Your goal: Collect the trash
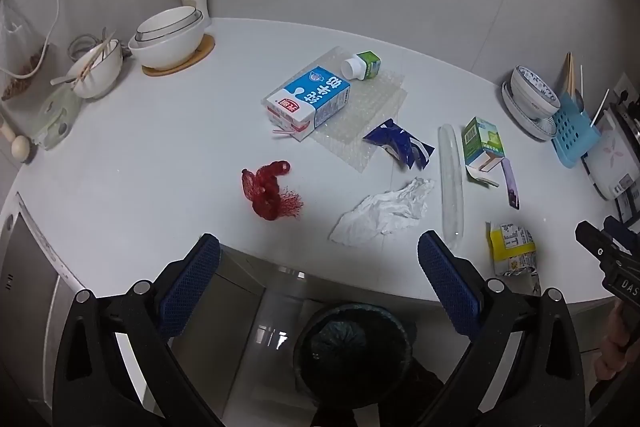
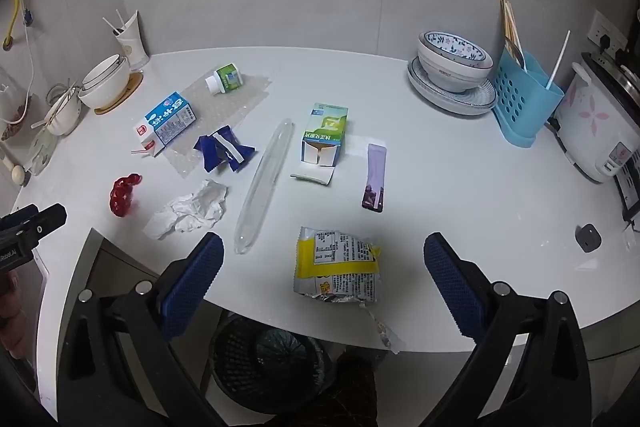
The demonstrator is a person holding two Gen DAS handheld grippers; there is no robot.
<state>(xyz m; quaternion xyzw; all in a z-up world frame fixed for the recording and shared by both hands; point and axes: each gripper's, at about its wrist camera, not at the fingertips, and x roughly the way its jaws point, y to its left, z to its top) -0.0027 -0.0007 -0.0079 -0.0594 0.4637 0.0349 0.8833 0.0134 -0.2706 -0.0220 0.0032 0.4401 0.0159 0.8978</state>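
Observation:
Trash lies on the white counter (image 1: 140, 147): a red net (image 1: 269, 191), crumpled white tissue (image 1: 384, 213), a blue milk carton (image 1: 308, 103), a blue wrapper (image 1: 400, 143), a clear plastic tube (image 1: 450, 179), a green box (image 1: 482, 143) and a yellow snack bag (image 2: 338, 265). My left gripper (image 1: 318, 255) is open and empty over the counter's front edge, near the tissue. My right gripper (image 2: 324, 257) is open and empty, its fingers on either side of the snack bag. A black bin (image 2: 272, 359) stands on the floor below.
Stacked white bowls (image 1: 168, 37) and a cup stand at back left. A patterned bowl on a plate (image 2: 452, 71), a blue utensil holder (image 2: 524, 99) and a rice cooker (image 2: 600, 127) stand at right. A purple sachet (image 2: 374, 177) and a small green bottle (image 2: 226, 78) also lie there.

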